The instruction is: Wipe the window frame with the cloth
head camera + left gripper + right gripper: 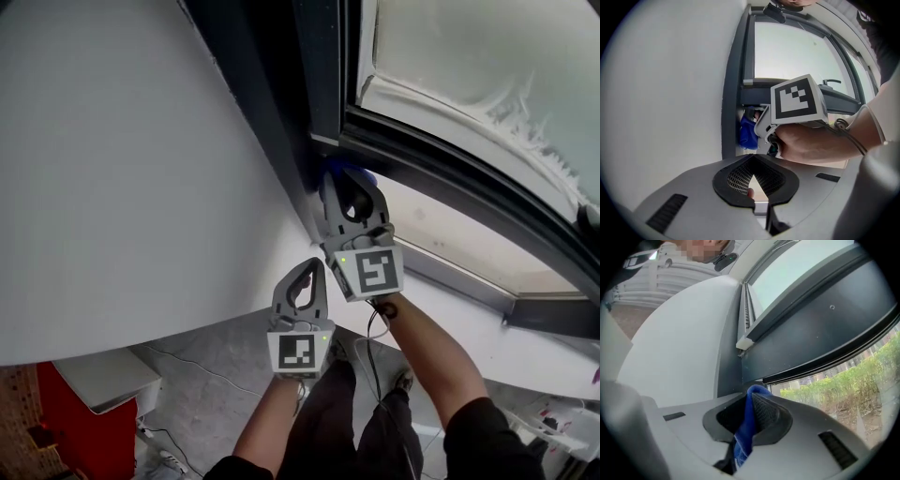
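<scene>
Two grippers show in the head view: your right gripper (342,178) points up and away from you, its tip set against the lower corner of the dark window frame (281,112), just where the frame meets the white wall (112,169). A bit of blue cloth (366,175) peeks out at that tip. Your left gripper (307,266) sits lower and nearer to you, just beside the right one, and clear of the frame. In the left gripper view, your left gripper (753,159) has its pads meeting at the tip, with only a small triangular gap behind them and nothing clamped. Beyond it you see the right gripper (761,126) from behind, with the cloth (747,133) bunched at its front and lying against the frame's upright (733,93). In the right gripper view, your right gripper (754,392) is closed tight on the cloth (746,427). The cloth lies as a narrow band along the jaws — its long axis follows theirs, one end poking out at the tip toward the frame (811,329), the other trailing back between the pads. That tip is right at the corner where the frame's upright and lower rail join, with green shrubs (843,380) visible through the glass.
</scene>
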The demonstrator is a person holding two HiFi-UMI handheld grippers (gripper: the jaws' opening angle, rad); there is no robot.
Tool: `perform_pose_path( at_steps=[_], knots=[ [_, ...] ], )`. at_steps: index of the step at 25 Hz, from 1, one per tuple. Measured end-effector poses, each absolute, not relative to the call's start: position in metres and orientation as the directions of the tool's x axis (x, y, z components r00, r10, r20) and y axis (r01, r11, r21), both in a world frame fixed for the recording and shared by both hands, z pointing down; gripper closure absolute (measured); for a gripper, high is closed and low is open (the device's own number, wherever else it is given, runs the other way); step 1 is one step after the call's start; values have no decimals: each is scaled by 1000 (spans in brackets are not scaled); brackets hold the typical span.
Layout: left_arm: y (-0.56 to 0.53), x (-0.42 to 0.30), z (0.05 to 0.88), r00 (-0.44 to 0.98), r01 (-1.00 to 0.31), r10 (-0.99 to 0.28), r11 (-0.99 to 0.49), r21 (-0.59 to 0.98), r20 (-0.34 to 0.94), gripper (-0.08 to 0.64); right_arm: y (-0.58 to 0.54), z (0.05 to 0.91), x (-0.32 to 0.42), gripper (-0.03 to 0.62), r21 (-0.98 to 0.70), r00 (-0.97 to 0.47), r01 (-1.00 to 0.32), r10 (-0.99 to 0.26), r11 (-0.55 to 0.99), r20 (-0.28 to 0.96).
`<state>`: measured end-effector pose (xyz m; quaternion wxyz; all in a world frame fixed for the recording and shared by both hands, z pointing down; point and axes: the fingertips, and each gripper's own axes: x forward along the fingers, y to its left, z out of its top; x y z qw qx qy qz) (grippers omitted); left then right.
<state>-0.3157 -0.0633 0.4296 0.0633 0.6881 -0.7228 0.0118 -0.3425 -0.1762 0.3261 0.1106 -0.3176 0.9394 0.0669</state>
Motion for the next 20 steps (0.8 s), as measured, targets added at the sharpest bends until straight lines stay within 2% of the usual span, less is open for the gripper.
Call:
perform_pose_path(
  at_steps=[9,14,20],
  knots=[
    [-23,-291,409,-45,-998,-989,51,37,140,557,-114,312,-290,570,31,-788,-583,-555,812,-267],
    [-2,-247,393,-7,-1000,-990,8,6,141,557,-68,298,-237,570,33,-798,-567,-538,823,-272],
    [38,-184,372,36,-999,-988,-31,40,149,557,-9,279,-151,569,27,-796,-581,-560,814,-231]
  ],
)
